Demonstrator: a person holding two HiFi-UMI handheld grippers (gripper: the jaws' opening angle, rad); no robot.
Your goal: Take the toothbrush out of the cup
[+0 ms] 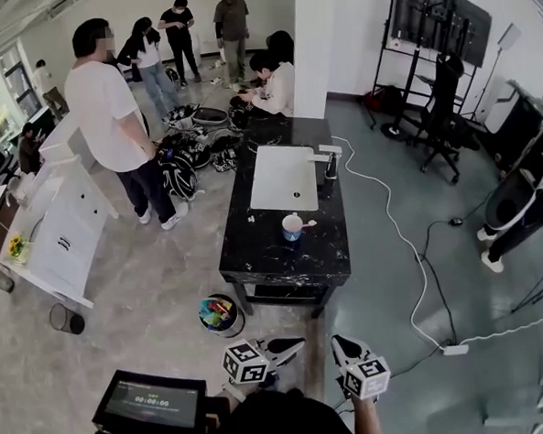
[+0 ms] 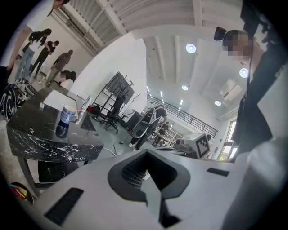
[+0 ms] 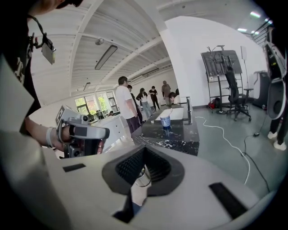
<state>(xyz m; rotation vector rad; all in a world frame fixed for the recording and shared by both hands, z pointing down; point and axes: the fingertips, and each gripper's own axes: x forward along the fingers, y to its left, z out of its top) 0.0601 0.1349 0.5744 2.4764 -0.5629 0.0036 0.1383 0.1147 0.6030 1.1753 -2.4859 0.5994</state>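
Well short of the black table [image 1: 255, 254], the person holds both tools low and close to the body — the left gripper [image 1: 296, 346] and the right gripper [image 1: 340, 345] side by side, tips pointing toward the table's near end. Each gripper's own view shows its jaws pressed together with nothing between them; only floor shows through the small gap behind the pads. The cup [image 1: 291, 228], white with a blue band, stands upright near the middle of the tabletop, just in front of a white board [image 1: 283, 177], and the toothbrush [image 1: 308, 224] sits in it, its end poking out over the right side of the rim. A round bin [image 1: 220, 315] with colourful contents sits on the floor by the table's near left leg, and a white cable [image 1: 396, 231] runs along the floor to the right. Beyond the table, a person in a white T-shirt [image 1: 104, 107] stands — others gather farther back.
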